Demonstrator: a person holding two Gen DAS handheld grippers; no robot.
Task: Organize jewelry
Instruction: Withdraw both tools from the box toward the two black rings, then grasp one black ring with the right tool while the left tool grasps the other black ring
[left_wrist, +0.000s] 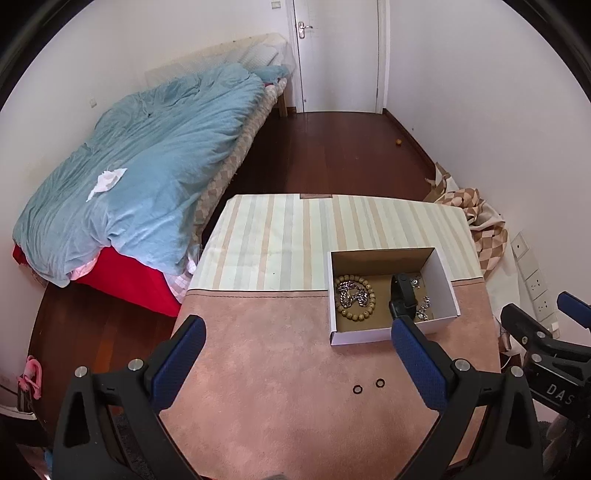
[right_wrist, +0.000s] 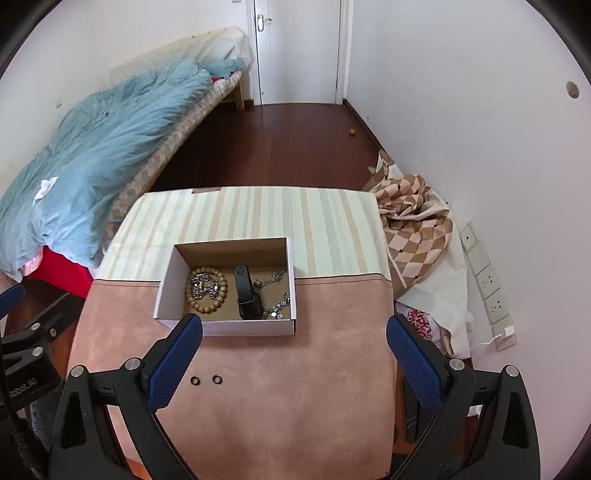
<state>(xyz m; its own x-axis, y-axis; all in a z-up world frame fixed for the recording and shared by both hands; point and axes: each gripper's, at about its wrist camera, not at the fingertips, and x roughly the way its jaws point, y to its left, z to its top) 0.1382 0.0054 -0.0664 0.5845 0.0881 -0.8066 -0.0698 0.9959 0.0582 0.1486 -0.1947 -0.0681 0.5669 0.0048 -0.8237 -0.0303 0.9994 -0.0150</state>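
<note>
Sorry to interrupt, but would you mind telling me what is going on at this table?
A person is sorting jewelry with two handheld grippers. The left gripper and right gripper both hover open and empty over the pink suede cloth. The white cardboard box already holds a wooden bead bracelet, silver chains and a black wristband. Two small black rings remain outside on the cloth.

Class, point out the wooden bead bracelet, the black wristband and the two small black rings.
wooden bead bracelet (right_wrist: 207, 309): right wrist view, near beads.
black wristband (right_wrist: 246, 291): right wrist view, strap middle.
two small black rings (right_wrist: 217, 379): right wrist view, right ring's rim.
</note>
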